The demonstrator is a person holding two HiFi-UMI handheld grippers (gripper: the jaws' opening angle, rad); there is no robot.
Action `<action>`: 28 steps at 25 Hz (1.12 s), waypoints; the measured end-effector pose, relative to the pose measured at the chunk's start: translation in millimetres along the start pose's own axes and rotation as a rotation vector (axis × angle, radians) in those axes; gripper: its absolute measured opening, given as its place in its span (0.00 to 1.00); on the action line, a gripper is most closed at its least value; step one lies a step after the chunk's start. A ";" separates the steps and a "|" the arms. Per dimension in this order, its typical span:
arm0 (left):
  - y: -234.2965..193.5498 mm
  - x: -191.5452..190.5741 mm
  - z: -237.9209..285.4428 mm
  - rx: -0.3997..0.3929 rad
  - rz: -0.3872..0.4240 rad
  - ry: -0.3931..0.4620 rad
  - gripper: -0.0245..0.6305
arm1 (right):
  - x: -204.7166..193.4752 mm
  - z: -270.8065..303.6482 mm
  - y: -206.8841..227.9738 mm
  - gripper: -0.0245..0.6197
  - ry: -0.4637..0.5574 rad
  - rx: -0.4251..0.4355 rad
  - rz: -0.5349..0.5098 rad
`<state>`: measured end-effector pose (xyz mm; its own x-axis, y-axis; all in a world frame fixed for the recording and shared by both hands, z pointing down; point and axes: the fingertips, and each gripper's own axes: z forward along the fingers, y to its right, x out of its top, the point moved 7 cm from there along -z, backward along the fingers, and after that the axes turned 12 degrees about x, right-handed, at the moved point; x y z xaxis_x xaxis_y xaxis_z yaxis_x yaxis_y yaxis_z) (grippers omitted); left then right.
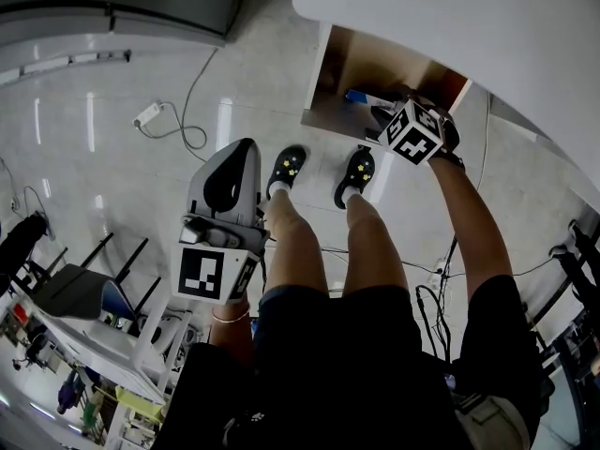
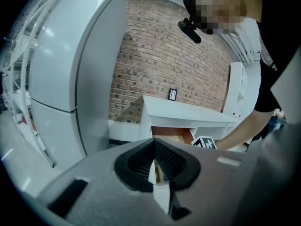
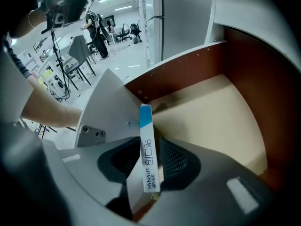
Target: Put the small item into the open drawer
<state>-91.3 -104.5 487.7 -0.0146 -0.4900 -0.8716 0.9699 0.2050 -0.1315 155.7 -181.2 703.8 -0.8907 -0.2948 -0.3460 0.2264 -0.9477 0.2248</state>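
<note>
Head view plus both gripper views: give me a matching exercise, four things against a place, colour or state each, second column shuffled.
Things:
1. small box
2. drawer
3. left tongs
4. shoes

Place, colour or state:
A. black with yellow spots, on the floor in front of the drawer
B. pulled open under the white desk
C. blue and white, held upright in the right tongs above the drawer
D. nothing between them, out beside the person's leg

Pairs: 1-C, 2-B, 3-D, 4-A
</note>
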 end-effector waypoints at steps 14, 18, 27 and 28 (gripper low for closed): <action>5.6 9.8 -4.5 -0.018 0.008 0.022 0.03 | 7.6 -34.3 -9.2 0.31 0.124 -0.050 0.058; 8.4 17.2 -10.0 -0.027 0.016 0.037 0.03 | 13.2 -62.2 -18.5 0.24 0.269 -0.077 0.155; 22.2 47.6 -23.4 -0.077 0.053 0.085 0.03 | 16.1 -132.9 -48.0 0.06 0.460 -0.293 0.244; 24.5 50.3 -25.2 -0.083 0.058 0.089 0.03 | 16.0 -140.7 -53.2 0.06 0.484 -0.305 0.260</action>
<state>-74.4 -102.8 428.8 0.0162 -0.3992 -0.9167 0.9464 0.3020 -0.1148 184.9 -152.7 558.2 -0.5286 -0.4744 -0.7040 0.5775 -0.8088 0.1113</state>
